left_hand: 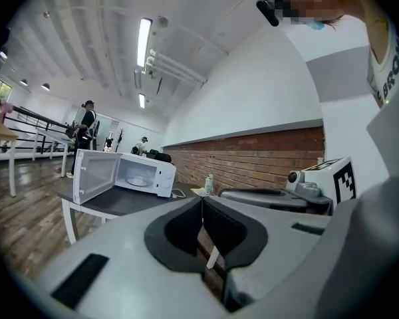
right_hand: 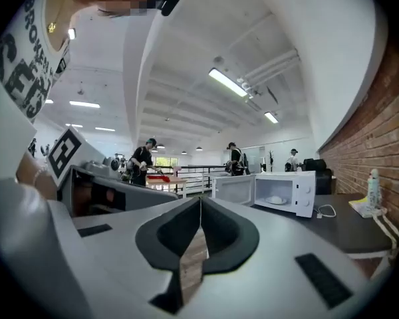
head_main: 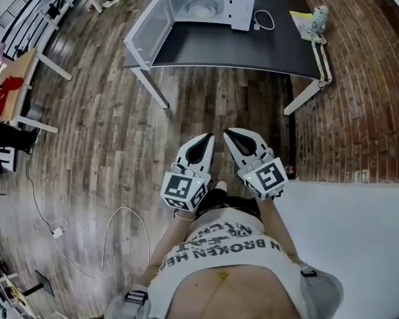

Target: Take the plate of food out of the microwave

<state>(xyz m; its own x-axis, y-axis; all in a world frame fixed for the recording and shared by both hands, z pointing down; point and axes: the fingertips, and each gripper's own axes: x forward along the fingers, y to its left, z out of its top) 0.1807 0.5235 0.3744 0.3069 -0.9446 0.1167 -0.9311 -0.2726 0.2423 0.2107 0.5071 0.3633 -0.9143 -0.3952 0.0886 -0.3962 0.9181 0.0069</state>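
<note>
Plate [head_main: 203, 6] lies flat inside the microwave [head_main: 241, 8], its door [head_main: 146, 35] open.

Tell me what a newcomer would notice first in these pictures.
The white microwave stands with its door swung wide on the dark table ahead, a plate inside. Nearer, over the wooden floor, the left claw and right claw are both shut and empty, pointing toward it.
</note>
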